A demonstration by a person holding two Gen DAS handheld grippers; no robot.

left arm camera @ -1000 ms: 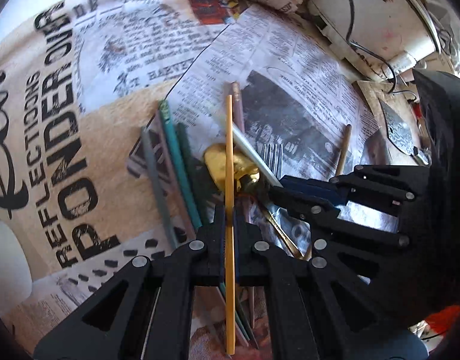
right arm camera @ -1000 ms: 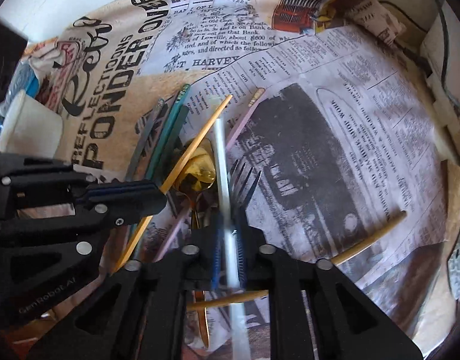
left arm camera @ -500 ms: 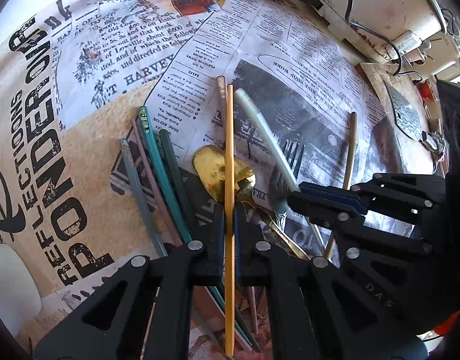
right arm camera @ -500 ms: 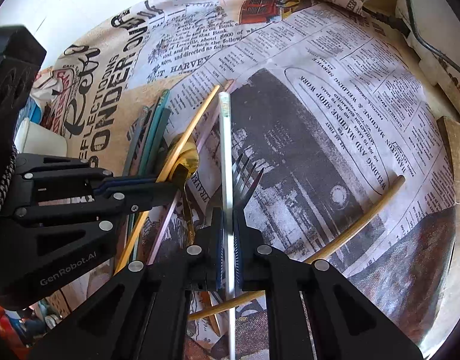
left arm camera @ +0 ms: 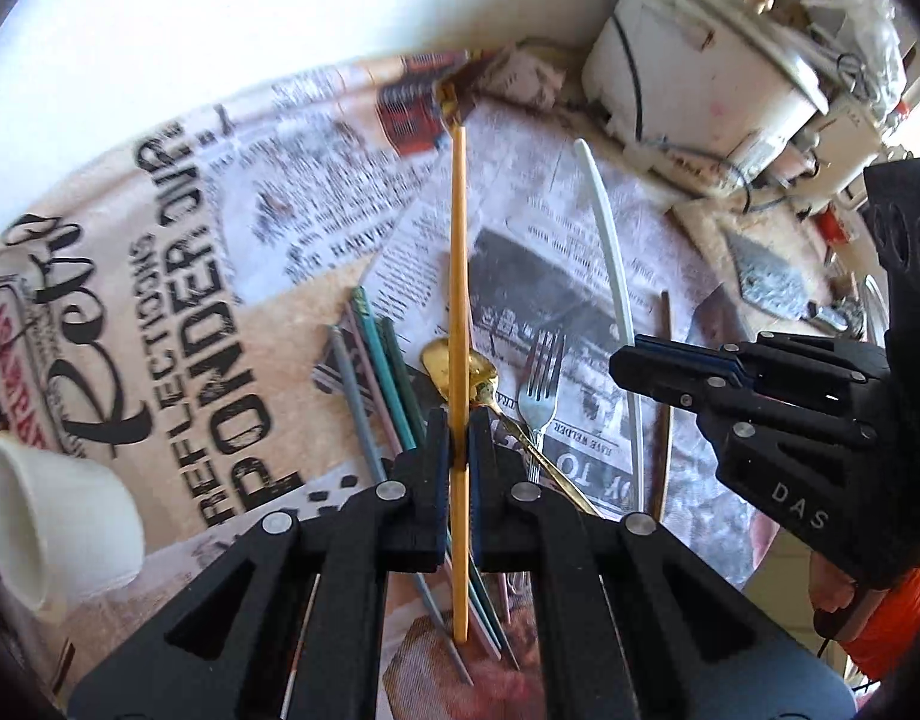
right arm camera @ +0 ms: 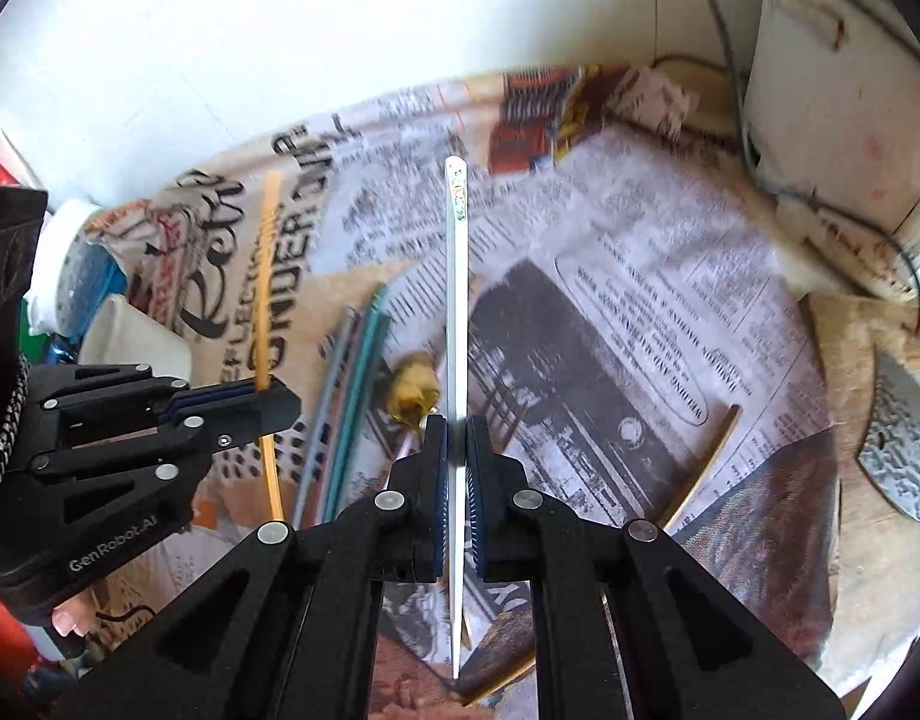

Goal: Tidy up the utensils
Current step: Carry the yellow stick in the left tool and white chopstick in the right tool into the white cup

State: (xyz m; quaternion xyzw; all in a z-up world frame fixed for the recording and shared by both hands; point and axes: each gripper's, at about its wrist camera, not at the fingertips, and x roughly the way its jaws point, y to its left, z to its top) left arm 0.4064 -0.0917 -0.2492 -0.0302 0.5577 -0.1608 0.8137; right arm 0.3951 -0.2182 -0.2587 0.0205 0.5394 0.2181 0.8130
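Note:
My left gripper (left arm camera: 458,438) is shut on a yellow chopstick (left arm camera: 458,276) and holds it up above the table. My right gripper (right arm camera: 455,444) is shut on a white chopstick (right arm camera: 457,312), also lifted; it shows in the left wrist view (left arm camera: 616,276) too. Below on the newspaper lie a gold spoon (left arm camera: 460,360), a silver fork (left arm camera: 541,378), several grey, pink and green chopsticks (left arm camera: 376,372) in a bundle, and one more yellow chopstick (right arm camera: 703,468) to the right.
A white cup (left arm camera: 52,516) lies on its side at the left. A white appliance with cables (left arm camera: 700,72) stands at the back right. A wooden board with a grey patterned piece (right arm camera: 898,438) is at the right edge. A white wall is behind.
Both grippers have risen and tilted up with their chopsticks, away from the pile. The spoon, fork and bundled chopsticks stay on the newspaper.

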